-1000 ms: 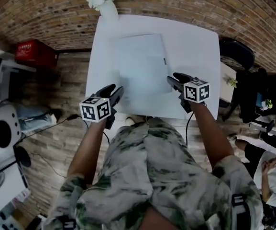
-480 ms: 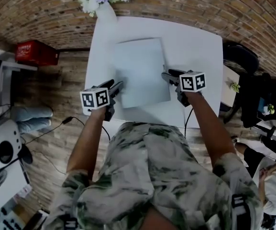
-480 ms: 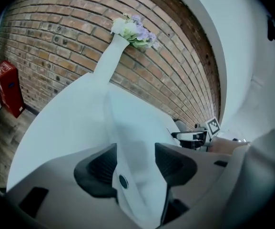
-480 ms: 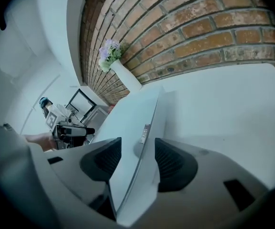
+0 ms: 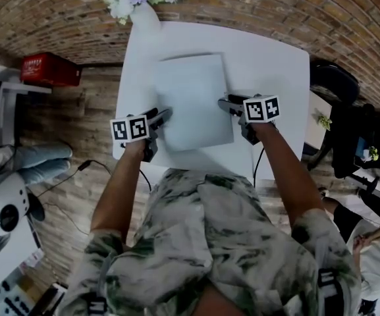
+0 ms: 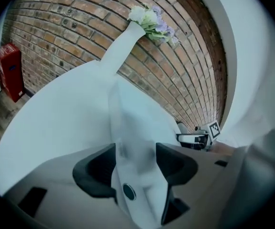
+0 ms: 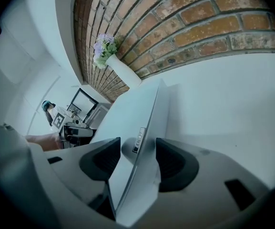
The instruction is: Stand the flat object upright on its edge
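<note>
Left tool (image 5: 163,114), right tool (image 5: 224,103) advanced — flat object (image 5: 193,97) between.

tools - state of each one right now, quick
left tool: closed on the flat panel, at its left edge
right tool: closed on the same flat panel, at its right edge

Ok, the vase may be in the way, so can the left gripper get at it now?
Probably not yet: the left gripper is shut on the panel. The vase stands at the far left corner of the table, with bare tabletop between, so the way looks free once it lets go.
</note>
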Demonstrator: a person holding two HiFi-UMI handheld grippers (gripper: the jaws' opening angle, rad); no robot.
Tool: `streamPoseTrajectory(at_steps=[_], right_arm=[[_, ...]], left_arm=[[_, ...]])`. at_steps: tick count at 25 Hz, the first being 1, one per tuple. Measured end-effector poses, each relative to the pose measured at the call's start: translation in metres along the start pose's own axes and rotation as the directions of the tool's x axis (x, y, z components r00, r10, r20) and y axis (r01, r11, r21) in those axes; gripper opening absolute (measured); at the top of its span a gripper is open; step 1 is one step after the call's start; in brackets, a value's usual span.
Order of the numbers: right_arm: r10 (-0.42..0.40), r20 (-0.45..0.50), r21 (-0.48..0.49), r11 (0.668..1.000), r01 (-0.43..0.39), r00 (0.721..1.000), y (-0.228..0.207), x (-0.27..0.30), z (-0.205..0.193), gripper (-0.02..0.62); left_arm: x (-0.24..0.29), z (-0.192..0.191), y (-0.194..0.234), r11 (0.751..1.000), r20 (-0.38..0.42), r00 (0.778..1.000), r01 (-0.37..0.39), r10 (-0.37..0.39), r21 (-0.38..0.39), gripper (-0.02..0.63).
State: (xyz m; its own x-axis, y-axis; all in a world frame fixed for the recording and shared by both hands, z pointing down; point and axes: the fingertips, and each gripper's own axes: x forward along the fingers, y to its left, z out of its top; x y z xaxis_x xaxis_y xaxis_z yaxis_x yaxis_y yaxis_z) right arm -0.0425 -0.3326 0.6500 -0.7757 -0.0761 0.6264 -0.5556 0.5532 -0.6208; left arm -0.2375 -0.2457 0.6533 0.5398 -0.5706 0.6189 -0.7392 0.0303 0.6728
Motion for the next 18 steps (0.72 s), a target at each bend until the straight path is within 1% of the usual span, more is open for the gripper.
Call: streamPoseTrajectory(at_steps=[3, 6, 9, 12, 18], right_arm=[[0.012, -0.008, 0.013, 1.0, -0.012, 1.0, -0.0012, 0.0037, -0.0001, 0.253], [0.016, -0.008, 0.032, 0.999, -0.016, 1.0, -0.0019, 0.0047, -0.0014, 0.252], [0.014, -0.012, 0.023, 1.0, -0.014, 1.0, -0.0022, 0.0051, -0.0006, 0.248], [0.012, -0.005, 0.02, 1.0, -0.012, 1.0, -0.0019, 0.0036, -0.0005, 0.237], [-0.006, -0.001, 0.026, 1.0, 0.006, 1.0, 0.0005, -0.0012, -0.004, 0.222]], left_arm=[[0.0086, 0.0011, -0.0005, 0.999, -0.013, 1.0, 0.021, -0.022, -0.024, 0.259], [0.0113, 0.0008, 0.0014, 0.999, -0.029, 0.999, 0.027, -0.028, -0.035, 0.264], [0.0124, 0.0005, 0.0023, 0.998, -0.051, 0.998, 0.023, -0.026, -0.051, 0.263], [0.0123, 0.0006, 0.0011, 0.999, -0.071, 0.997, 0.01, -0.013, -0.044, 0.264], [0.0103, 0.0006, -0.0033, 1.0, -0.065, 0.998, -0.002, 0.0, -0.022, 0.262]])
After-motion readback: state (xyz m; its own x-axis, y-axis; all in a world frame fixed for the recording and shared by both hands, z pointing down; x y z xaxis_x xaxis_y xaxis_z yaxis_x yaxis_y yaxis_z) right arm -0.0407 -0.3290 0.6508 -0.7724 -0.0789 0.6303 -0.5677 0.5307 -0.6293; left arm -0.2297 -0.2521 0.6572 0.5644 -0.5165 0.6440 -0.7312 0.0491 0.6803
